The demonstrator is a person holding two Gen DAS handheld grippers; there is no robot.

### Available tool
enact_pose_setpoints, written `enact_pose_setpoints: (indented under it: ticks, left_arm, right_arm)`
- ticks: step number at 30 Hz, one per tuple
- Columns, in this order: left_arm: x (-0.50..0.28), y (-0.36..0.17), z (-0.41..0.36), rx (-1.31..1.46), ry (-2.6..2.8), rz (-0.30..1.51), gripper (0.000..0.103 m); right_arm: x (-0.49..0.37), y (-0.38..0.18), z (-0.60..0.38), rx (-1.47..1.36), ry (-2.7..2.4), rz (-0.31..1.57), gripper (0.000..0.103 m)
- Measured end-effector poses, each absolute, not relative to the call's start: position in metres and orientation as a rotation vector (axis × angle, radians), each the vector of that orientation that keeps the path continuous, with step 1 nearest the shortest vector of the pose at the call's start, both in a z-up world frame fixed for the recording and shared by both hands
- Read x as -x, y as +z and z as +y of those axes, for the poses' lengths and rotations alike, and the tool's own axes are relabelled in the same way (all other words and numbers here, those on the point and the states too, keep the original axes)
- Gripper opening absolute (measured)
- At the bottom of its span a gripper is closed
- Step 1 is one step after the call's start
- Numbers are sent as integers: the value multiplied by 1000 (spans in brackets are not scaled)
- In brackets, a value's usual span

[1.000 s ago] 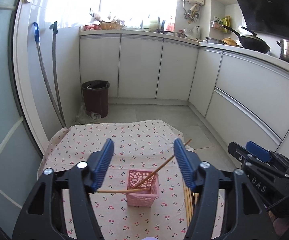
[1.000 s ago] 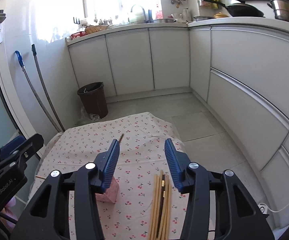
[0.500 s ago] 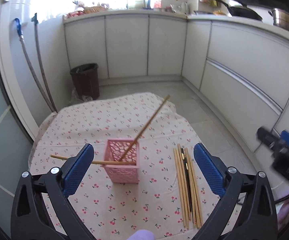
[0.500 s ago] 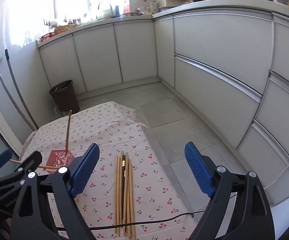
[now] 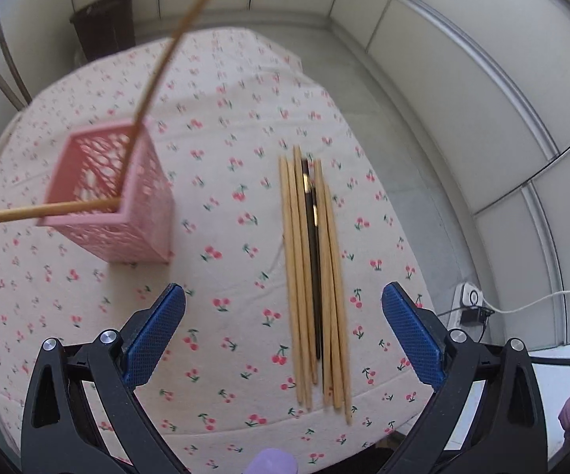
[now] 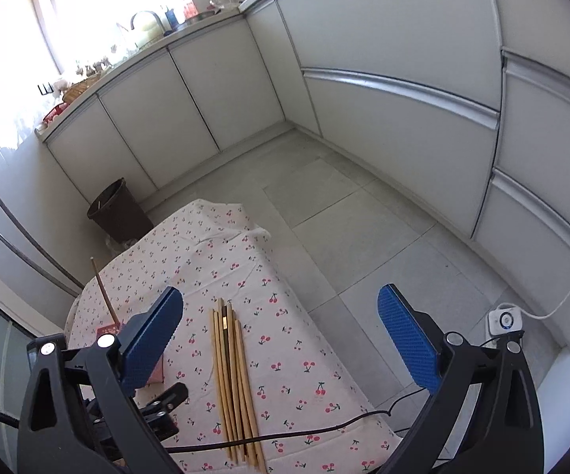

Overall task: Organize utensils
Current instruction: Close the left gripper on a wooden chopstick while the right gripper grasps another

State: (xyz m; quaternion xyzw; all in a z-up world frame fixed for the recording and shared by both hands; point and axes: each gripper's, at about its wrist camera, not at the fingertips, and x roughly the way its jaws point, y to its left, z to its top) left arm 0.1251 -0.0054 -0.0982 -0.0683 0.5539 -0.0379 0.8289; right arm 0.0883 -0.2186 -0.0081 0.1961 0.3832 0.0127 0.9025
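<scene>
I see the bundle of chopsticks (image 5: 316,276) lying side by side on the desk (image 5: 225,126), straight ahead of my left tool (image 5: 284,330) and between its spread pads, though nothing touches them; one dark pair sits in the middle of the pale ones. To the left of that tool stands the pink basket (image 5: 111,201), with two chopsticks (image 5: 154,75) leaning out of it. My right tool (image 6: 281,341) hangs over the same bundle (image 6: 233,379), its jaws opening and empty. A black cable (image 6: 285,432) crosses the near ends of the sticks. Beyond lie the tiled floor (image 6: 344,213) and a brown bin (image 6: 117,211).
</scene>
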Motion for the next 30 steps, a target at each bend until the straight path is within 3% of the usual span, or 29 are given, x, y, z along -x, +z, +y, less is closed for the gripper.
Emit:
enact_pose_setpoints:
  ticks: [10, 13, 15, 21, 30]
  left_arm:
    - [-199, -119, -29, -18, 6, 1239, 93]
    - [-226, -125, -28, -11, 11, 1286, 79]
    - [-240, -134, -26, 11, 14, 1345, 59]
    - [-260, -151, -24, -27, 66, 1379, 30]
    - [-269, -164, -23, -6, 72, 1388, 27]
  right_arm:
    - [-123, -30, -233, -526, 75, 921, 96]
    - [-128, -39, -238, -591, 90, 964, 96]
    - [-130, -42, -241, -617, 91, 977, 96]
    - [-131, -43, -243, -631, 91, 978, 96]
    - [-135, -45, -242, -622, 94, 998, 96]
